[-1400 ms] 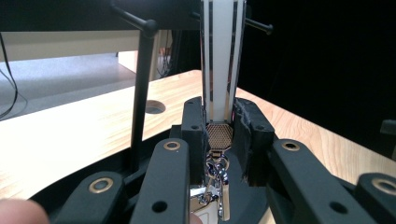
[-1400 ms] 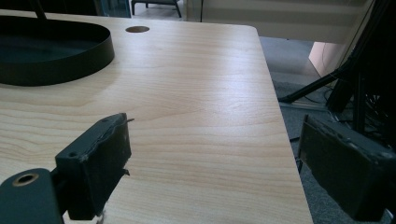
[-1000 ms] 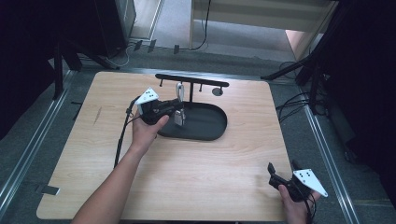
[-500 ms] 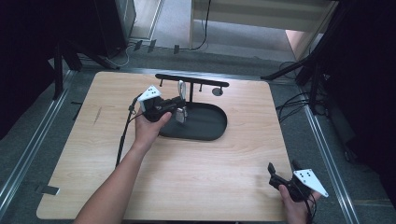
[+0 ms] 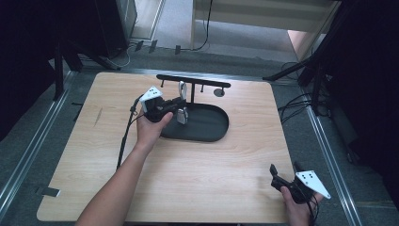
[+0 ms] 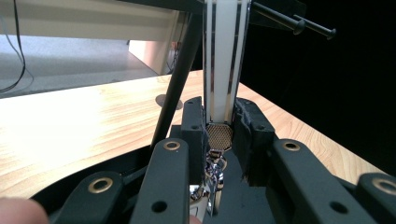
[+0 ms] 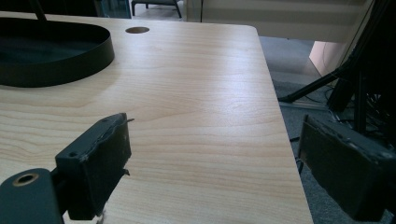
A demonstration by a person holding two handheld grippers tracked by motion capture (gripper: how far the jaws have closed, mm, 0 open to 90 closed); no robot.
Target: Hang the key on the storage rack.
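A white strap (image 5: 181, 88) with silver edge lines hangs from the black bar of a rack (image 5: 207, 82) over a black oval tray (image 5: 211, 125). My left gripper (image 5: 180, 109), held from the left, is shut on the strap low down. In the left gripper view the strap (image 6: 222, 56) runs down between the two jaws (image 6: 218, 116), with a mesh patch and a shiny metal clasp (image 6: 212, 175) below them. My right gripper (image 5: 284, 166) sits at the table's near right corner, open, with bare wood between its fingers (image 7: 217, 140).
The tray's wall (image 7: 70, 60) lies far left in the right gripper view. A small dark round spot (image 5: 219, 92) marks the table behind the tray. The table's right edge (image 5: 287, 150) is close to the right gripper. Dark stands and cables lie on the floor to the right.
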